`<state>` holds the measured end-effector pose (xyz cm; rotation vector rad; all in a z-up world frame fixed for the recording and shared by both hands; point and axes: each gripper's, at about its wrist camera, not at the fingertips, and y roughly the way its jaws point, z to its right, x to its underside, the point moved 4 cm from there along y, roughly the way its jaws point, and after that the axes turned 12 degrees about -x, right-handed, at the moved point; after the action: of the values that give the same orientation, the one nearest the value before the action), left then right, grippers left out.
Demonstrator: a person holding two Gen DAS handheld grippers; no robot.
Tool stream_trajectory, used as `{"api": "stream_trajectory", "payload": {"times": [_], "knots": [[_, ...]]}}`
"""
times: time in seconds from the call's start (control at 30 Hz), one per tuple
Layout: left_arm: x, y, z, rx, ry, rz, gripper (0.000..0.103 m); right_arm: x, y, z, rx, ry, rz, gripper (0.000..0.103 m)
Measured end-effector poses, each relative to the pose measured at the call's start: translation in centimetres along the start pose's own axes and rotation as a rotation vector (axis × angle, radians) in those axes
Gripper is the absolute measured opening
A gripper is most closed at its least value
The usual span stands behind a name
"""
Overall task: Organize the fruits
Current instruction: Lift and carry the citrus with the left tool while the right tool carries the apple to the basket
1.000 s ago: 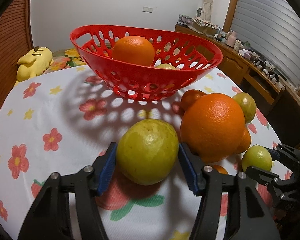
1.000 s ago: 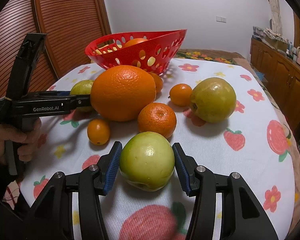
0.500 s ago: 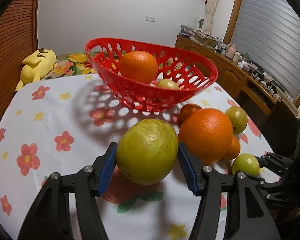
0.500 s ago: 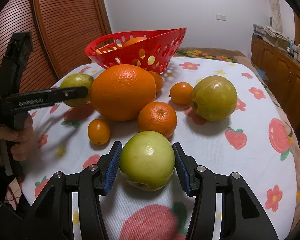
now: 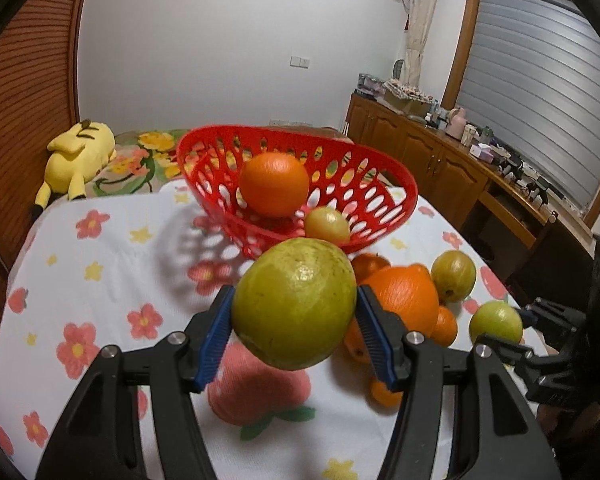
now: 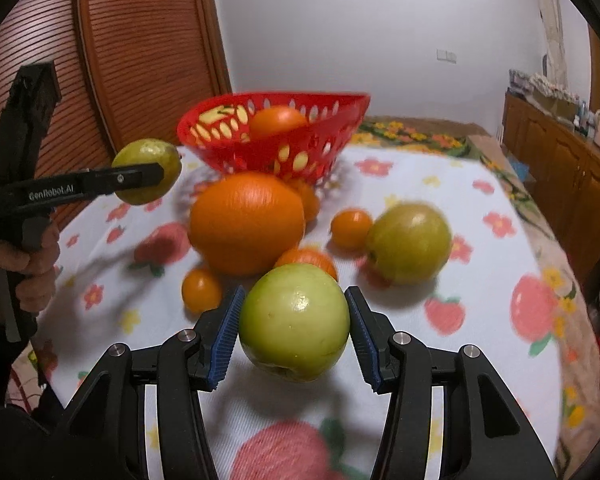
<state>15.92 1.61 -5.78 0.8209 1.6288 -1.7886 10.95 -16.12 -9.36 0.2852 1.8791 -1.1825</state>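
My left gripper [image 5: 295, 322] is shut on a large yellow-green guava [image 5: 294, 300], held in the air above the flowered tablecloth, short of the red perforated basket [image 5: 216, 184]. The basket holds an orange [image 5: 274, 184] and a small green fruit [image 5: 326, 224]. My right gripper [image 6: 294, 332] is shut on a pale green apple-like fruit [image 6: 294, 320], lifted just off the cloth. In the right wrist view the left gripper [image 6: 140, 178] shows at the left with the guava [image 6: 156, 156], level with the basket [image 6: 300, 152].
On the cloth lie a big orange [image 6: 246, 224], a mandarin [image 6: 312, 258], two small tangerines [image 6: 202, 290] [image 6: 350, 228] and a brownish-green fruit [image 6: 408, 242]. A yellow plush toy [image 5: 78, 156] lies beyond the table's far left edge. A wooden sideboard [image 5: 440, 160] runs along the right.
Both grippers have risen with their fruit, which now hang clear of the cloth. The left one rose more, bringing its guava up to the basket's height.
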Motion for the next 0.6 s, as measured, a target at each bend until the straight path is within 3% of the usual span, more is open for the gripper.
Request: {"api": "stream_trajectory", "payload": {"times": [0.37,0.6], "knots": [[-3.7,-0.2,0.4,-0.011,0.037,0.054,0.059,-6.2,-0.5,0.0,-0.012,-0.066,0.059,0.052],[-5.1,1.0,1.0,-0.015,0.050,0.046,0.059,-8.7,0.4,-0.4,-0.020,-0.090,0.068,0.052]]}}
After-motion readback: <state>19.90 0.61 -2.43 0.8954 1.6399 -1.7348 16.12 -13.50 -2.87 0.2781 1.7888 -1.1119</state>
